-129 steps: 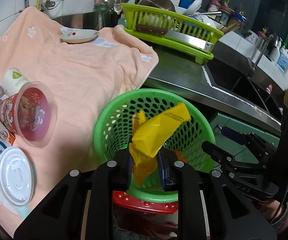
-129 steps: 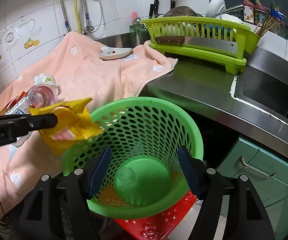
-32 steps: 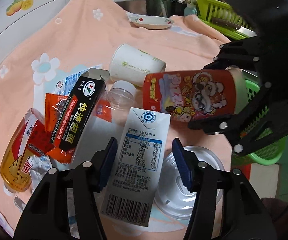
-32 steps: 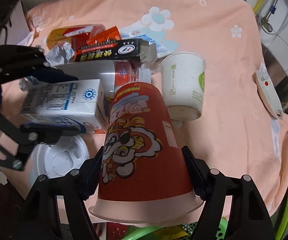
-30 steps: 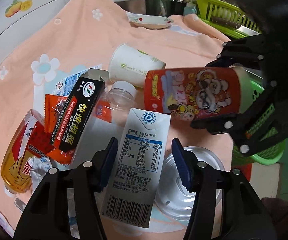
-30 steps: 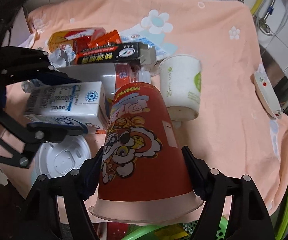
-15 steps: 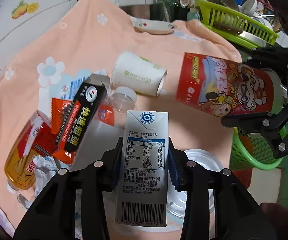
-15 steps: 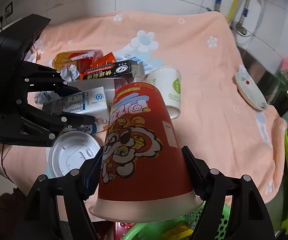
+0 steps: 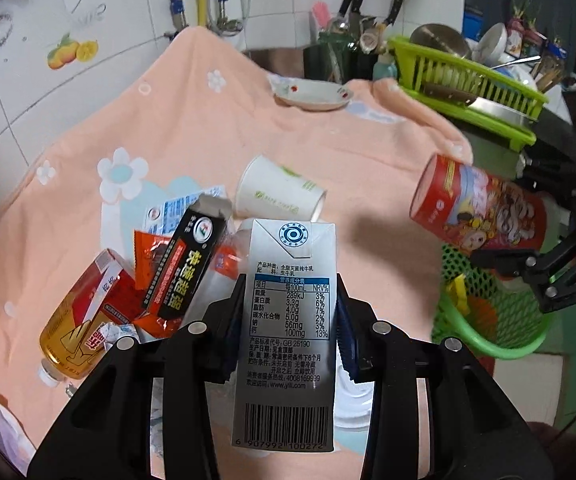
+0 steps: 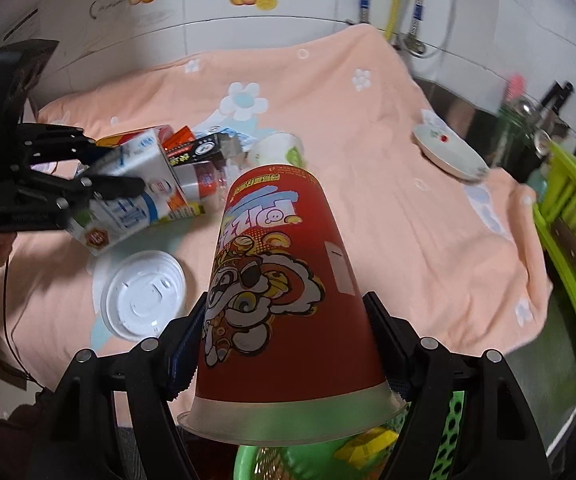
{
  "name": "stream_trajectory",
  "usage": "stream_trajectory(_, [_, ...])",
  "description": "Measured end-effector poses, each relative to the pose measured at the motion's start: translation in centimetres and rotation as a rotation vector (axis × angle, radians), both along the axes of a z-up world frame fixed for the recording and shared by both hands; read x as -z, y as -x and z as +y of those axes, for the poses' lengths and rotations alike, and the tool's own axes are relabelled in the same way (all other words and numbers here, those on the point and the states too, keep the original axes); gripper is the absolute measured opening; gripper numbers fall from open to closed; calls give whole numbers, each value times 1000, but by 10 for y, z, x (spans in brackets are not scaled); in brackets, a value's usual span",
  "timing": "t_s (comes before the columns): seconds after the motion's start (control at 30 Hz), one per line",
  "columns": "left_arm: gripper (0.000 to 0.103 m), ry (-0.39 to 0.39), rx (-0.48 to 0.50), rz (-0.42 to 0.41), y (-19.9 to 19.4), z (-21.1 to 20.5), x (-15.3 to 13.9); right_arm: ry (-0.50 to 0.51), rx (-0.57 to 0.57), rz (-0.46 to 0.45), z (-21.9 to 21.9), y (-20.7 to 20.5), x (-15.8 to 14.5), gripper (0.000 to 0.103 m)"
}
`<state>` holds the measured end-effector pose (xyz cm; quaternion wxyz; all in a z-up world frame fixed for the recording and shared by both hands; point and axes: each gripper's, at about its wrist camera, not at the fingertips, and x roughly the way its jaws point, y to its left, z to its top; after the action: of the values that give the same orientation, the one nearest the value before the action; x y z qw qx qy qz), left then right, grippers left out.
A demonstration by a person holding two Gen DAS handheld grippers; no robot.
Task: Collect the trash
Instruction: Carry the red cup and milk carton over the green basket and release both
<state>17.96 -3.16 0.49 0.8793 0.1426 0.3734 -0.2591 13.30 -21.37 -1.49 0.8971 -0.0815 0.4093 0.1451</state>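
Right wrist view shows the right gripper (image 10: 288, 344) pinching a big red paper cup (image 10: 283, 292), held up over the rim of the green basket (image 10: 454, 436). Some yellow trash already lies in that basket. The left gripper (image 9: 288, 320) squeezes a grey milk carton (image 9: 288, 312), lifted above the peach towel (image 9: 191, 136). A white lid (image 10: 143, 294), a white paper cup (image 9: 277, 194), a black box (image 9: 189, 264) and a yellow bottle (image 9: 75, 324) lie on the towel. I think this is the carrying step. Next, each hand should reach over the basket and let go.
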Motion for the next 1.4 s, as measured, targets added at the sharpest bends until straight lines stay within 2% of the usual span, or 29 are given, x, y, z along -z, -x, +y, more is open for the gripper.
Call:
stream_trajectory(0.1, [39,19,29,-25,12,-9,-10,-4,44,11,-13,13,7,71])
stream_trajectory(0.43, [39,83,138,-30,46,-56,-22,-20,207,46,-63,64,37,72])
stream_trajectory(0.8, [39,106,238,15,71,-117,-9,-32,332,74,-105,92,71,72])
stream_trajectory(0.93, [39,112,262,29,75,-132,-6,-56,364,62,-118,96,70,77])
stream_trajectory(1.4, [39,114,298,95,80,-172,17,-60,400,3,-123,130,56,77])
